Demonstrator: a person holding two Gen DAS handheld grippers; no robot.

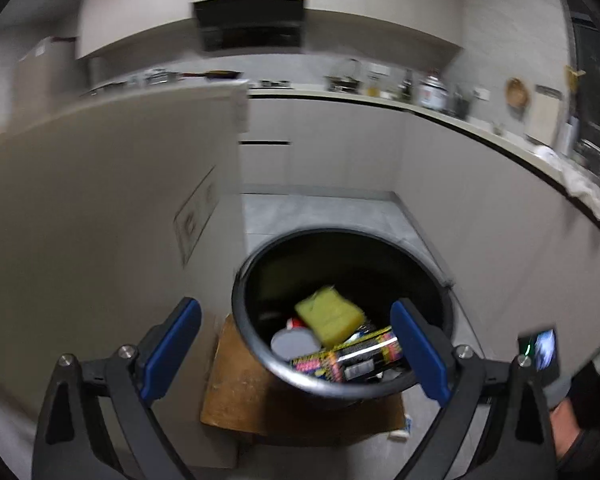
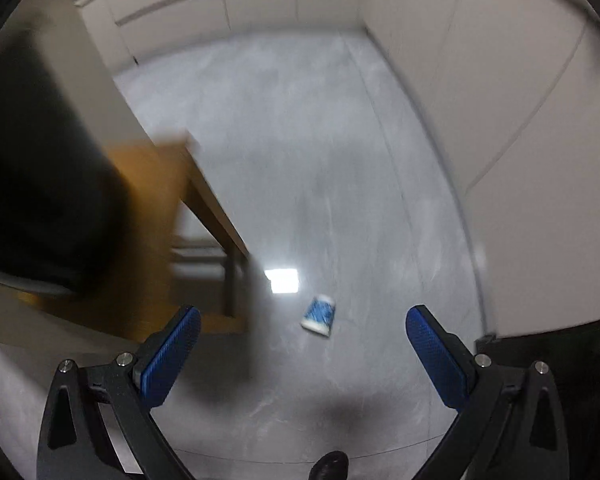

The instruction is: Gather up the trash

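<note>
Between my spread, empty left fingers (image 1: 188,344), the bin (image 1: 244,300) holds a sponge (image 1: 329,316), lid (image 1: 294,345) and wrapper (image 1: 348,356); my right fingers (image 2: 184,348) gape over a cup (image 2: 319,315).

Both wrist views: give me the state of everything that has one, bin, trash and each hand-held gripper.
Round black trash bin: uncovered, partly filled, standing on a wooden stool.
Yellow sponge: inside the bin, on top.
Colourful printed wrapper: inside the bin.
Blue-and-white paper cup: lying on its side on the grey floor.
Left hand-held gripper: open, empty.
Right hand-held gripper: open, empty.
</note>
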